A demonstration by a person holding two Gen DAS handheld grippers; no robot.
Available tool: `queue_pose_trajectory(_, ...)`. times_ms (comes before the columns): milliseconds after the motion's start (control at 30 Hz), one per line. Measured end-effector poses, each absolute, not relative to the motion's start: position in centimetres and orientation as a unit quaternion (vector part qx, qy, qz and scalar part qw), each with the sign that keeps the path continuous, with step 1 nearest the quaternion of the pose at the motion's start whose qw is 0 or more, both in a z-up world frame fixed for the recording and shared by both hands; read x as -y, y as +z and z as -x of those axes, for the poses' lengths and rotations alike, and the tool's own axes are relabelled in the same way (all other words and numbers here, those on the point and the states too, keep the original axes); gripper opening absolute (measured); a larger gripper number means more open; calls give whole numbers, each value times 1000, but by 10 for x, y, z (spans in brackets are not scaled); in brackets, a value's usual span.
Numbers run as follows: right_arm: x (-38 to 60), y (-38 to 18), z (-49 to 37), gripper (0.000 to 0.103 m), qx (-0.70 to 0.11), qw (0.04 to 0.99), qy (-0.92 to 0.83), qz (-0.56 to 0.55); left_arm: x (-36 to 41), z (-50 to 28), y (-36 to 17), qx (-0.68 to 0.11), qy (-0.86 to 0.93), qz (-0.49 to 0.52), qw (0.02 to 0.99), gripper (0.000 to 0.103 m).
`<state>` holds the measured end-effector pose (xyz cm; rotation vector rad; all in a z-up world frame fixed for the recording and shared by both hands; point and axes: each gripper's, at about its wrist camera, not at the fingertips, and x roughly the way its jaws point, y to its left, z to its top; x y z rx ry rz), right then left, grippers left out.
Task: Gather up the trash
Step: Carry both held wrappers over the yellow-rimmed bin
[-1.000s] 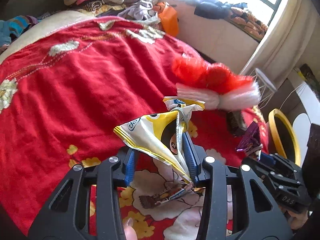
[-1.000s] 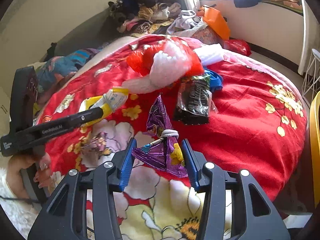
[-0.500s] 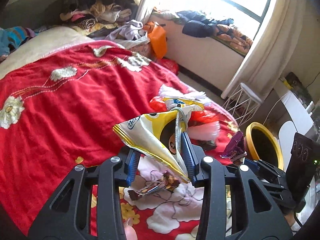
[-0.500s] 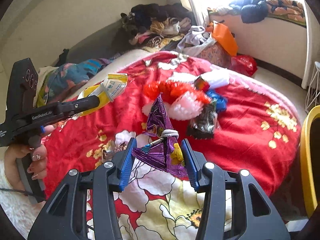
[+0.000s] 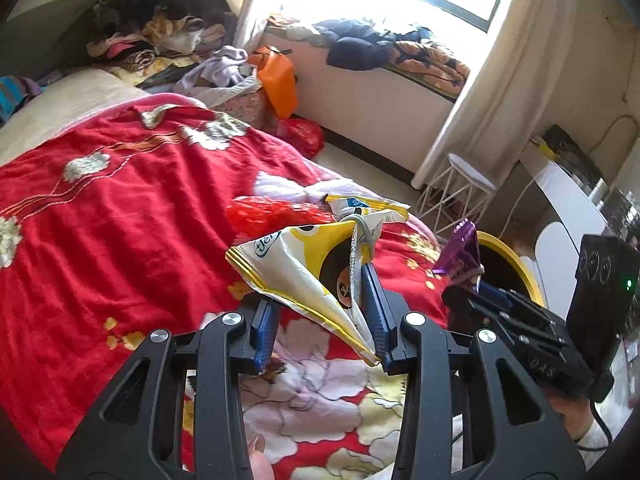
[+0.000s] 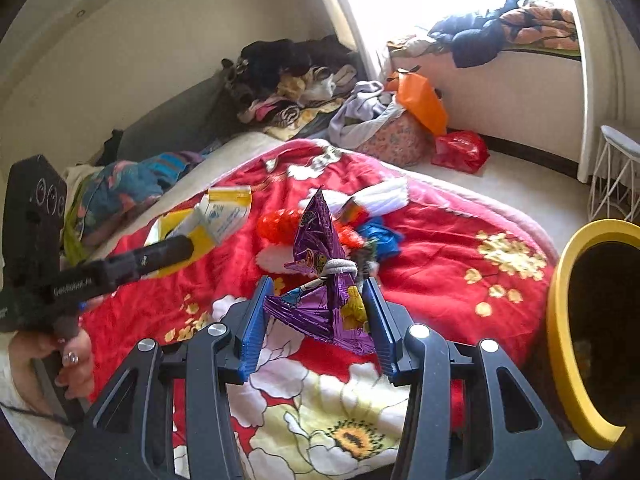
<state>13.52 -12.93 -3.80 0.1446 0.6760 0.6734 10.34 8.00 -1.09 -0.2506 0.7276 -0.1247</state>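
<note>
Above the red blanket on the bed, I hold one grabber in each hand. My left grabber is squeezed on a yellow and white snack bag. The bag is crumpled and has a grey band tied around its top. It sticks up between the blue pads and is off the blanket. My right grabber is squeezed on a purple snack bag. That bag is shiny, has a white band around its middle, and points up like a little hat. It is off the blanket too. Just to the right of my right grabber is a bin with a yellow rim. It is dark inside. More trash lies on the blanket past both bags: something red and fluffy, a blue wrapper and a white piece. A small brown wrapper lies on the blanket under my left grabber. Clothes are piled in the far corner. An orange bag and a red bag sit by the window wall. My hand is wrapped round the left grabber's handle.
</note>
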Motion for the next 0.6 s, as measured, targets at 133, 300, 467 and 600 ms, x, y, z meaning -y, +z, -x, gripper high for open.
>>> queue_pose_trajectory(133,141,-35,-136,44,-317,893,311,-75,-66,-104,-10,-355,-73,113,925,31)
queue_pose_trajectory(300,159,-32,-138,44,-307,901,293,-84,-48,-107,-9,-354,-87,101,926,31)
queue_pose_trajectory(467,177,-28,-142,44,-297,909,276,-97,-33,-108,-9,-354,-100,92,925,31)
queue_pose_trajectory(600,192,-26,-145,44,-289,914,264,-110,-18,-109,-9,-355,-113,80,925,31)
